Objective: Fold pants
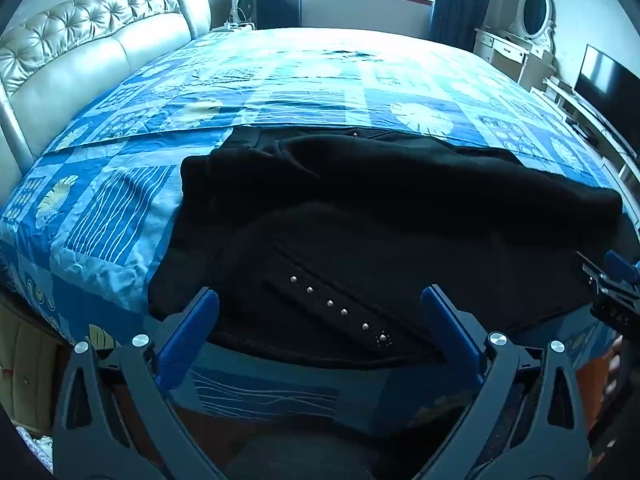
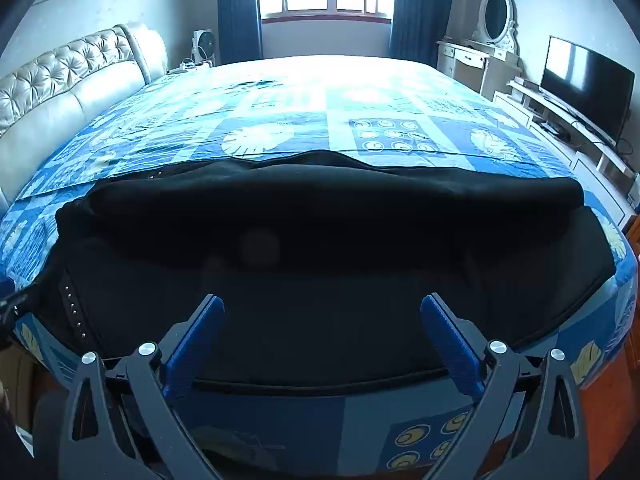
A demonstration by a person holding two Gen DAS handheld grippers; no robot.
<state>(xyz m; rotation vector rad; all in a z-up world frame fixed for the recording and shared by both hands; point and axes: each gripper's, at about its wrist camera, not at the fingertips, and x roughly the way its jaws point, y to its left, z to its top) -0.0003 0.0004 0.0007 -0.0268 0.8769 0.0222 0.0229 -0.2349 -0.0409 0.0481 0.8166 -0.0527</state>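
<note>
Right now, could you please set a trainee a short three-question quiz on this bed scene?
1. True or false: the left gripper holds the black pants.
2. What does the row of metal studs sit on? A) black pants B) blue patterned bedspread C) tufted headboard
3. Fill in: the right gripper has its jaws ____.

Key: 1 false; 2 A; 3 open.

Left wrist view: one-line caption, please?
Open left gripper hovers over studded black pants spread on a blue patterned bedspread.
</note>
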